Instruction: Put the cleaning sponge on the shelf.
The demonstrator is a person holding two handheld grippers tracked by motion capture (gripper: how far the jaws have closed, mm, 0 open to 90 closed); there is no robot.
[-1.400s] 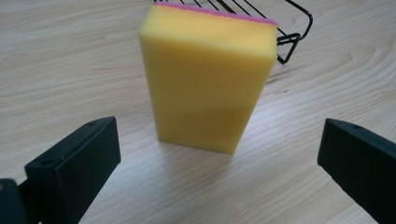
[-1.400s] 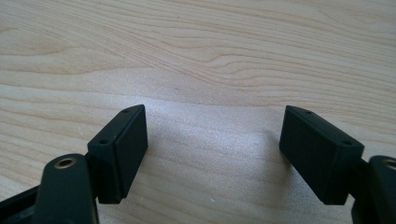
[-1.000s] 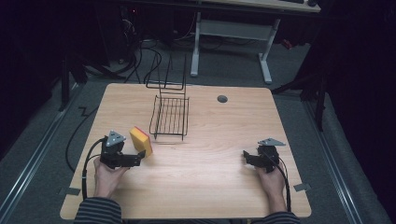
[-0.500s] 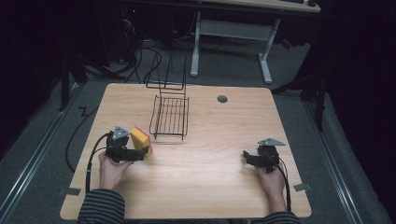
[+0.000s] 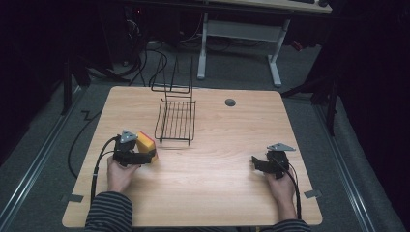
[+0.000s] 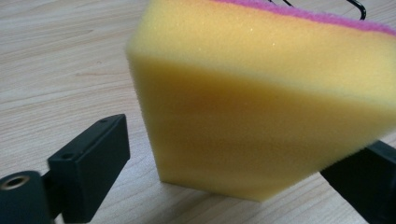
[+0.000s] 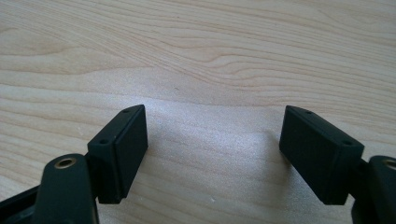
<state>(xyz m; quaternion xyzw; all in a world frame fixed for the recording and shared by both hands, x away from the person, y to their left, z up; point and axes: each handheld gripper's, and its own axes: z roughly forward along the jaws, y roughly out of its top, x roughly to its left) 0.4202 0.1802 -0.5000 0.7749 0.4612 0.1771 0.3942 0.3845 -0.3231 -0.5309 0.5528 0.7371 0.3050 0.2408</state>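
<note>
While left tongs point(image 5: 145, 157) have just been closing around the yellow sponge point(image 6: 261, 112), pads not yet pressing, it stands on the surface point(image 5: 217, 188) beside the wire rack point(image 5: 176, 121); right tongs point(image 7: 212, 154) open, empty

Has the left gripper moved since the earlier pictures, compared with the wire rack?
Yes. The left gripper has moved up the high view, toward the wire rack, and its jaws have just been closing around the sponge.
</note>
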